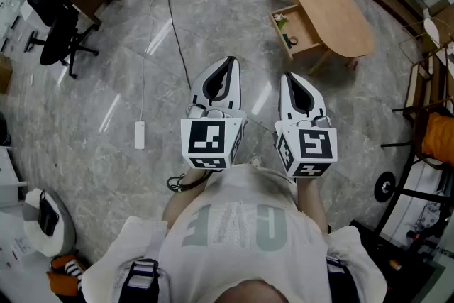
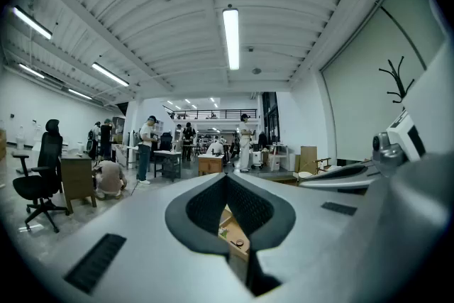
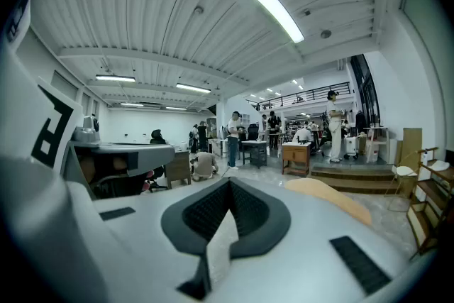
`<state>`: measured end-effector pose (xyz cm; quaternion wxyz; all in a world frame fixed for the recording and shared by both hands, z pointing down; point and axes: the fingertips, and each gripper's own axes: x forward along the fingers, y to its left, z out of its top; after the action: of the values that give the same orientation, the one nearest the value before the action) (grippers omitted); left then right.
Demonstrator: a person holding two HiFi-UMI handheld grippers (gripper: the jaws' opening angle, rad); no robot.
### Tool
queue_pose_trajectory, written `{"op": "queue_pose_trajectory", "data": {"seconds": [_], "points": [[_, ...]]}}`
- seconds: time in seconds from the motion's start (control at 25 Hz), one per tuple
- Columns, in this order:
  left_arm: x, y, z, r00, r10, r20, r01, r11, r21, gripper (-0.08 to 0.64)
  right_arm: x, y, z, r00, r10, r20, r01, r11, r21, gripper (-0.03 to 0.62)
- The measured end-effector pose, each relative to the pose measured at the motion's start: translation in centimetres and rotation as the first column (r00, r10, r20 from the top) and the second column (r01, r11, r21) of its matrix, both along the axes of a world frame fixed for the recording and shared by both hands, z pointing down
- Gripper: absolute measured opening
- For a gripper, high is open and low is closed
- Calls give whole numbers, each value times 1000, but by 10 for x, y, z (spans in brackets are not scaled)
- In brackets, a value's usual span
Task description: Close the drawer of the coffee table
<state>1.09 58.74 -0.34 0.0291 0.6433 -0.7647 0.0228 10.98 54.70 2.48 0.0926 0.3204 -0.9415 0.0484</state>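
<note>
Drawer [image 1: 296, 32] open, well beyond left tool [image 1: 229, 62] and right tool [image 1: 288, 76], both clenched empty, roughly level.

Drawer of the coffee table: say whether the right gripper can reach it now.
Probably not yet. The right gripper sits near the person, and the open drawer lies well ahead across bare floor. Nothing blocks the way; stepping closer should do.

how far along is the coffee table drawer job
Done: nothing yet; the drawer of the coffee table stands open. In hand: nothing; the left hand-held gripper and right hand-held gripper are shut, empty and well short of it. Left: approach, then push it shut.
</note>
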Motion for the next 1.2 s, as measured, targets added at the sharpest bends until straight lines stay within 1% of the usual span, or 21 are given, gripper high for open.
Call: {"op": "queue_pose_trajectory", "data": {"seconds": [0.24, 0.52, 0.6, 0.76, 0.88, 1.0, 1.2], "points": [[1, -12, -2, 1000, -16, -4, 16, 1000, 12, 8, 13, -15, 0, 1000, 2, 17, -2, 1000, -3, 6], [20, -26, 7, 1000, -18, 2, 18, 1000, 8, 8, 36, -26, 16, 999, -40, 7, 40, 999, -26, 6], [24, -31, 9, 1000, -22, 2, 22, 1000, 11, 8, 42, -31, 20, 999, -49, 16, 50, 998, -30, 6], [20, -40, 19, 1000, -23, -8, 23, 1000, 8, 8, 42, -41, 29, 998, -54, 23, 55, 998, -39, 6], [6, -57, 29, 999, -25, -20, 25, 1000, 9, 8, 32, -57, 37, 998, -63, 8, 63, 998, -27, 6], [-16, -78, 38, 999, -23, -34, 24, 1000, 20, 8, 12, -77, 46, 998, -69, 2, 69, 997, -35, 6], [-64, -144, 45, 999, -6, -38, 8, 999, 41, 8, -37, -144, 50, 997, -72, 4, 72, 996, -46, 6]]}}
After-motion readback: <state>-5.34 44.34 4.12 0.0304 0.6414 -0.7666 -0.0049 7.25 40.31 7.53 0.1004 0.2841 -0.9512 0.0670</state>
